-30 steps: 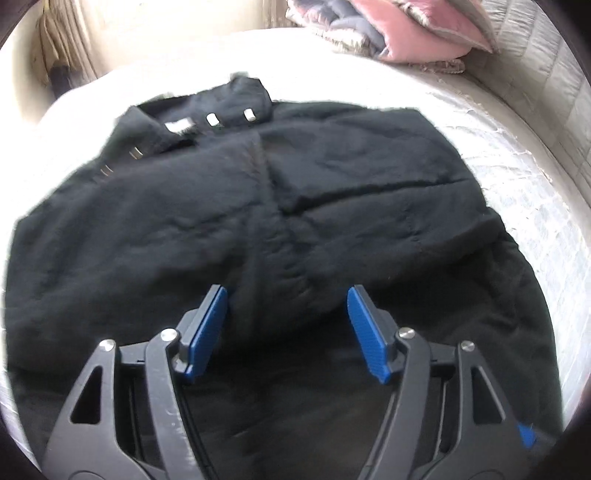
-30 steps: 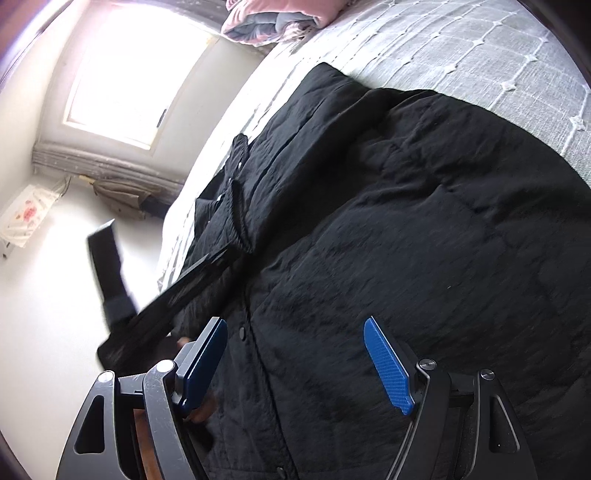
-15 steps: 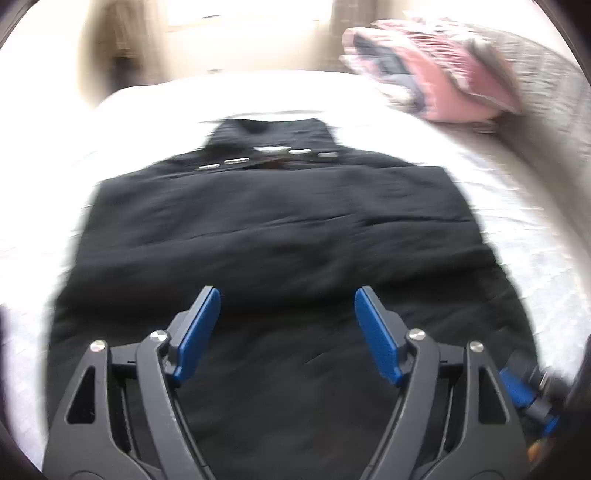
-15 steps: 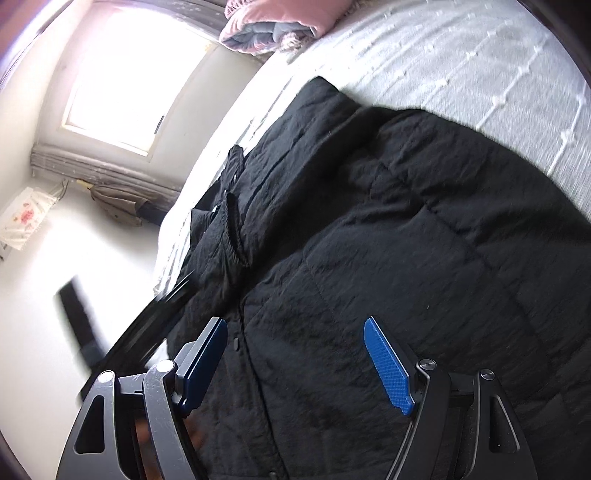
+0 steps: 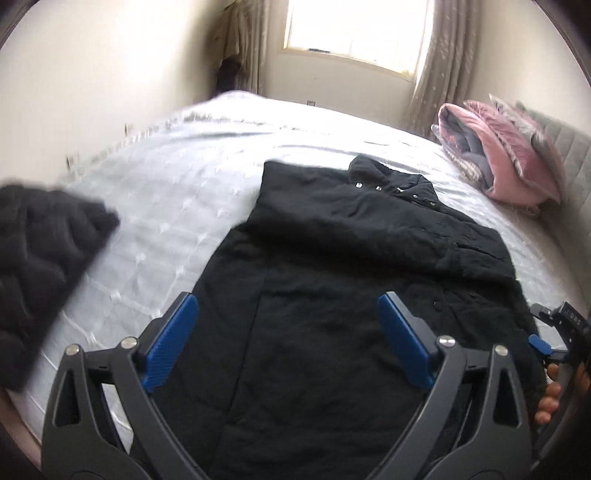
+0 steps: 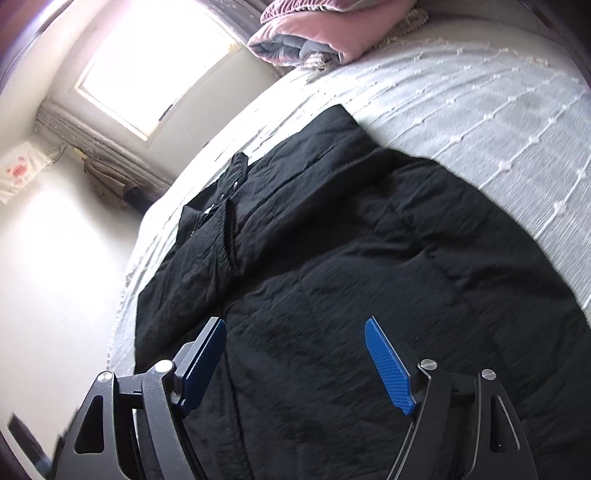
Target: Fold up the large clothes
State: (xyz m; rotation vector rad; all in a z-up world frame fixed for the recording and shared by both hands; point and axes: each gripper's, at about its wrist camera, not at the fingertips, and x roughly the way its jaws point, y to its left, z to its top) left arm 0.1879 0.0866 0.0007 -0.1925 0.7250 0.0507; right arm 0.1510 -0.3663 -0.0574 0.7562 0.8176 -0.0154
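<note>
White quilted bedding [image 5: 177,206] is covering the bed, and the black coat [image 5: 332,295] is lying flat on it, partly folded, with the collar toward the window [image 5: 354,29]. Pink folded blankets [image 5: 506,162] are sitting near the headboard. Both the left gripper [image 5: 288,347] and the right gripper [image 6: 295,365] are hanging above the coat, fingers opening wider, nothing between them.
</note>
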